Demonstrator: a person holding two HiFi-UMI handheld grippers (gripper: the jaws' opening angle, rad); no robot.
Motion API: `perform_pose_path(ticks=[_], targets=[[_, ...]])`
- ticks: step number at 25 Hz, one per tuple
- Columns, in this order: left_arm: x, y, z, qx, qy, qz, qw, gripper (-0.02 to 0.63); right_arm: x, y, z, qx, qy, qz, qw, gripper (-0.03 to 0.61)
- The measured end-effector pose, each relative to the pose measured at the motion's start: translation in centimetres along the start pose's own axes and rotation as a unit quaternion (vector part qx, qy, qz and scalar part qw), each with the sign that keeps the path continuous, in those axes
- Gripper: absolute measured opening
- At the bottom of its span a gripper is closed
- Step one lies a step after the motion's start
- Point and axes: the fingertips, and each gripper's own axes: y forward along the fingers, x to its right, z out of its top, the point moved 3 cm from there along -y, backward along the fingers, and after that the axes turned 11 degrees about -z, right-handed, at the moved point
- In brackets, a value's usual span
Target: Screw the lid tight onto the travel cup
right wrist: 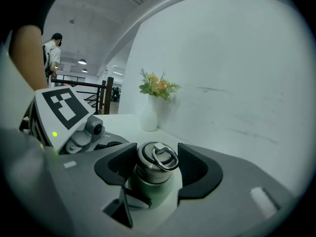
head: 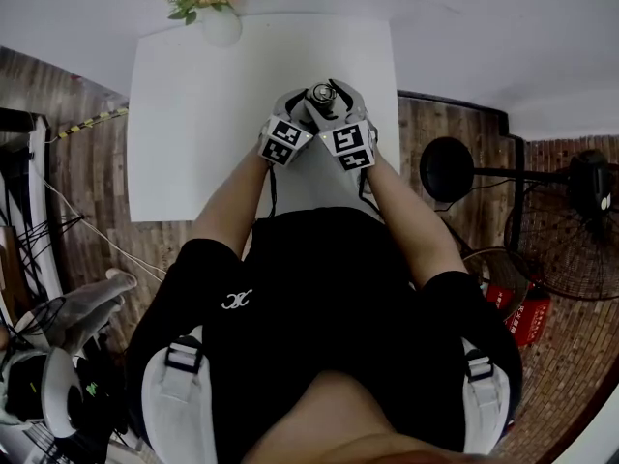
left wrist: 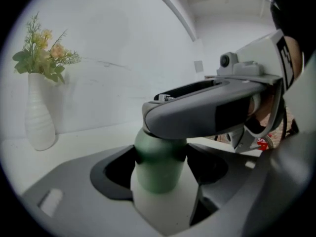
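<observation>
We see the travel cup [left wrist: 159, 152] upright over the tabletop [head: 193, 114], nearer its right edge than its left. The grippers hide its foot, so we can only suppose it stands there. The left gripper [left wrist: 160, 174] pinches the cup's green body from both sides. The right gripper [right wrist: 157, 168] crosses above it, its jaws set wide and clamped on the lid [right wrist: 153, 157], which carries a metal ring on top. A vase [head: 221, 25] of flowers stands at the far edge.

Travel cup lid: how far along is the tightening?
Done: the lid sits on the travel cup. In hand: the left gripper clamps the green body, and the right gripper has its jaws on the lid. Remaining: probably final tightening; whether it's fully seated can't be seen.
</observation>
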Motion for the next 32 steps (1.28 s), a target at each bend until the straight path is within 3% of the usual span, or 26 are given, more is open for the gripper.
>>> perform_pose_path(ticks=[4, 6, 7, 10, 13, 15, 16, 18, 20, 21, 23, 27, 28, 32], targets=[[0.2, 0.3, 0.0, -0.001, 0.0, -0.002, 1.0, 0.382, 0.1, -0.3, -0.2, -0.026, -0.051, 0.087, 0.995, 0.27], [0.3, 0.1, 0.0, -0.003, 0.002, -0.003, 1.0, 0.382, -0.4, -0.5, -0.4, -0.034, -0.123, 0.154, 0.98, 0.27], [0.3, 0.0, 0.1, -0.003, 0.003, -0.004, 1.0, 0.382, -0.6, -0.7, -0.3, -0.039, -0.17, 0.191, 0.966, 0.272], [0.2, -0.1, 0.1, -0.012, 0.014, -0.006, 0.9998, 0.382, -0.4, -0.7, 0.4, -0.065, -0.327, 0.273, 0.903, 0.277], [0.1, -0.1, -0.6, -0.031, 0.027, -0.007, 0.9991, 0.376, 0.0, -0.6, 0.4, -0.096, -0.477, 0.331, 0.809, 0.278], [0.2, -0.1, -0.8, -0.038, 0.029, -0.008, 0.9988, 0.37, 0.0, -0.6, 0.1, -0.106, -0.554, 0.358, 0.744, 0.278], [0.3, -0.1, -0.8, -0.041, 0.028, -0.007, 0.9987, 0.37, -0.1, -0.5, -0.1, -0.11, -0.582, 0.367, 0.717, 0.278], [0.4, -0.2, -0.9, -0.044, 0.027, -0.007, 0.9986, 0.368, -0.4, -0.3, -0.7, -0.123, -0.615, 0.382, 0.679, 0.274], [0.3, -0.3, -0.8, -0.043, 0.026, -0.006, 0.9987, 0.368, -0.6, -0.1, -0.8, -0.134, -0.621, 0.397, 0.663, 0.245], [0.2, -0.3, -0.8, -0.041, 0.025, -0.006, 0.9988, 0.368, -0.7, -0.2, -0.6, -0.137, -0.615, 0.402, 0.664, 0.245], [0.2, -0.3, -0.8, -0.04, 0.024, -0.006, 0.9989, 0.368, -0.9, -0.4, -0.1, -0.136, -0.585, 0.407, 0.689, 0.244], [0.2, -0.4, -1.1, -0.037, 0.023, -0.002, 0.9991, 0.368, -0.8, 0.0, -0.4, -0.137, -0.465, 0.384, 0.786, 0.244], [0.2, -0.4, -1.2, -0.036, 0.022, -0.001, 0.9991, 0.368, -0.8, 0.1, -0.4, -0.136, -0.437, 0.376, 0.805, 0.244], [0.2, -0.2, -1.3, -0.044, 0.029, -0.003, 0.9986, 0.367, -0.5, -0.1, -0.5, -0.125, -0.357, 0.335, 0.863, 0.244]])
